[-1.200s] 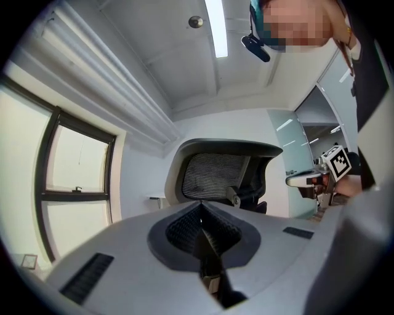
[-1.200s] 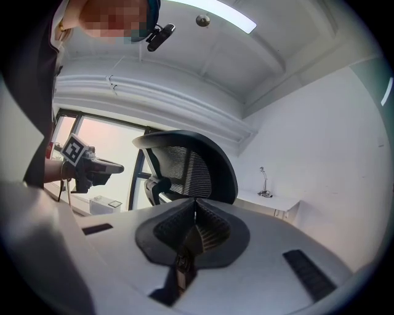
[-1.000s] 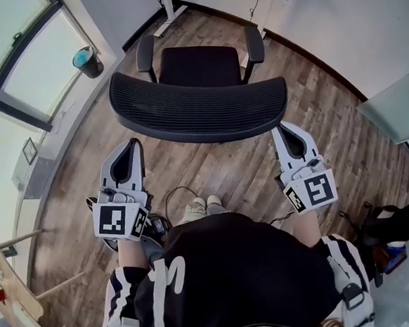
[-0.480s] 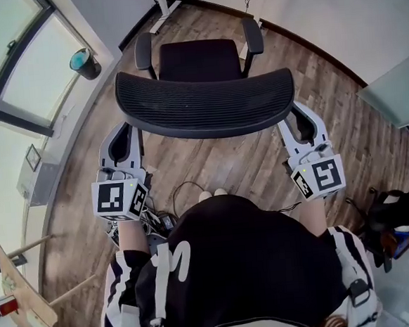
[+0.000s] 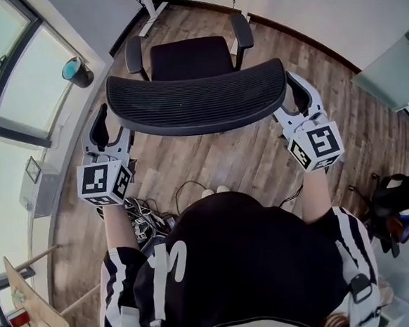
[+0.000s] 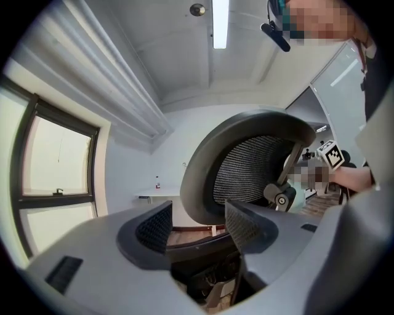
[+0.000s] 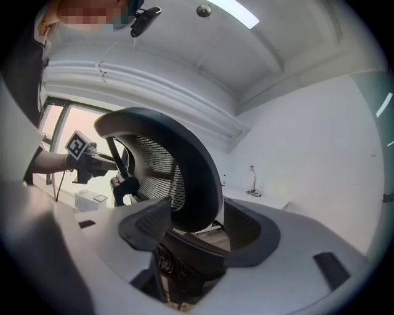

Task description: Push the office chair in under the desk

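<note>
The chair [image 5: 189,58] stands on the wood floor [image 5: 247,163] straight ahead of the person, seat turned away toward the wall [image 5: 333,8], its mesh backrest [image 5: 196,100] nearest the body. A window [image 5: 1,90] runs along the left.

The left claw [image 5: 102,128] is at the left end of the backrest. In the left gripper view the claw [image 6: 197,224] is spread wide, and the curved backrest rim [image 6: 200,178] rises in the gap just above and beyond the jaws. It seems not to press on either pad, though the angle makes contact hard to judge.

The right claw [image 5: 299,95] is at the right end of the backrest. In the right gripper view the claw [image 7: 197,224] is also wide apart, with the dark rim [image 7: 206,184] running down between the jaws. The rim lies close to the left pad [image 7: 148,224] and leaves a clear gap to the right pad [image 7: 243,227], so the claw straddles the edge without clamping it.
</note>
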Motion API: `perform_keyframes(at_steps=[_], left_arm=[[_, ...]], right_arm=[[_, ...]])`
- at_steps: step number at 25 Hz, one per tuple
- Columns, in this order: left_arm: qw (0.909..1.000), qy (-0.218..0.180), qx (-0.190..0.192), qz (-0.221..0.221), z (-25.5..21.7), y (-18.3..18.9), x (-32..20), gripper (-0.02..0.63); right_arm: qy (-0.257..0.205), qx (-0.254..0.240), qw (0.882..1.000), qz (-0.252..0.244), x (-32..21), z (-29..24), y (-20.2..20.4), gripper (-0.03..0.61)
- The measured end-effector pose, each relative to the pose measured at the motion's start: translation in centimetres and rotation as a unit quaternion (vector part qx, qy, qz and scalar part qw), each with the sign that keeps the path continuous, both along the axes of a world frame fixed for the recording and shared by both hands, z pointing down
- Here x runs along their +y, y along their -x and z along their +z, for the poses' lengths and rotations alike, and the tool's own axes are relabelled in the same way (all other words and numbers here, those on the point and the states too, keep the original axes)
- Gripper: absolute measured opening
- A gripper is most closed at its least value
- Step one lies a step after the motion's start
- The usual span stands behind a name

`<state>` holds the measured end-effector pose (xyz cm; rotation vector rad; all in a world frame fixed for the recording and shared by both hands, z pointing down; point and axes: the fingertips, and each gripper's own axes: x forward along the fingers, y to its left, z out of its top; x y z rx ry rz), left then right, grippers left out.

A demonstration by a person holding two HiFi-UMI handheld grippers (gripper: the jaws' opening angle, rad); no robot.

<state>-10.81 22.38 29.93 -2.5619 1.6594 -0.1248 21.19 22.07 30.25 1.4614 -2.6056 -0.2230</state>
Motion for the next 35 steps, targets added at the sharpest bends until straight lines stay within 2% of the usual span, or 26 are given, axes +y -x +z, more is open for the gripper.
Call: perform_keyframes(at_steps=[3,7,13,16,21,28,35], left_arm=[[0.9998,0.005,0.009,0.018,-0.2,-0.5,-0.8,0.273],[0.9992,-0.004,-0.025,0.030,-1.3,-0.4,-2.0,0.299],[0.9962,-0.003,-0.029,0.082,-1.3,-1.6,-3.8,0.310],[0.9942,-0.001,-0.049,0.095,-1.1,-2.2,-4.8,0.313],[0.9921,0.010,-0.054,0.113,-1.0,-3.6,-5.3,0.325],[0.9956,0.010,-0.045,0.082,-0.7,-3.9,-5.4,0.330],[0.9972,0.015,-0.032,0.065,-0.7,-6.2,-5.6,0.330]], right_arm=[[-0.008,0.006,1.000,0.001,-0.6,-0.6,0.1,0.259],[-0.015,0.004,1.000,-0.004,-1.9,-1.4,1.0,0.259],[-0.017,0.012,1.000,-0.011,-3.3,-1.5,1.6,0.259],[-0.015,0.019,1.000,-0.019,-3.9,-1.8,1.9,0.259],[-0.023,0.036,0.998,-0.034,-3.7,-1.8,1.9,0.259],[-0.031,0.033,0.999,-0.022,-4.1,-1.5,1.8,0.259],[-0.026,0.028,0.999,-0.022,-5.2,-1.5,-0.6,0.260]])
